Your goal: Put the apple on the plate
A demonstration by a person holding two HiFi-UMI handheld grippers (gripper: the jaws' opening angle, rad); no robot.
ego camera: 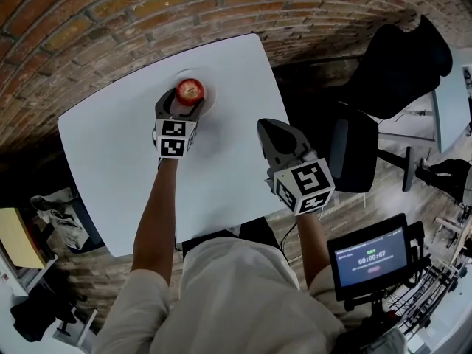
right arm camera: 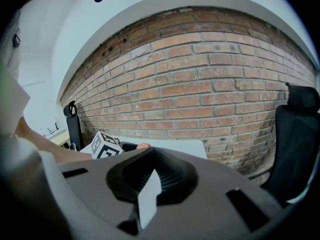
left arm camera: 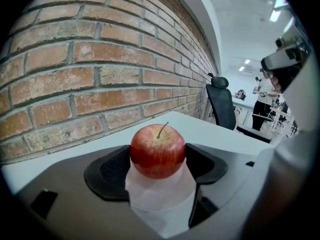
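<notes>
A red apple (ego camera: 190, 90) with a short stem rests over a small white plate (ego camera: 209, 102) near the far edge of the white table (ego camera: 228, 168). My left gripper (ego camera: 182, 103) reaches in from the near side. In the left gripper view the apple (left arm camera: 158, 150) sits between the two dark pads (left arm camera: 111, 171) and touches both, with the pale plate surface under it. My right gripper (ego camera: 271, 128) hovers over the table's right part, away from the apple, its jaws shut with nothing in them (right arm camera: 150, 176).
A brick wall (ego camera: 110, 21) runs behind the table's far edge. Black office chairs (ego camera: 402, 65) stand to the right of the table. A black screen on a stand (ego camera: 370, 260) is at the lower right. The person's torso fills the bottom of the head view.
</notes>
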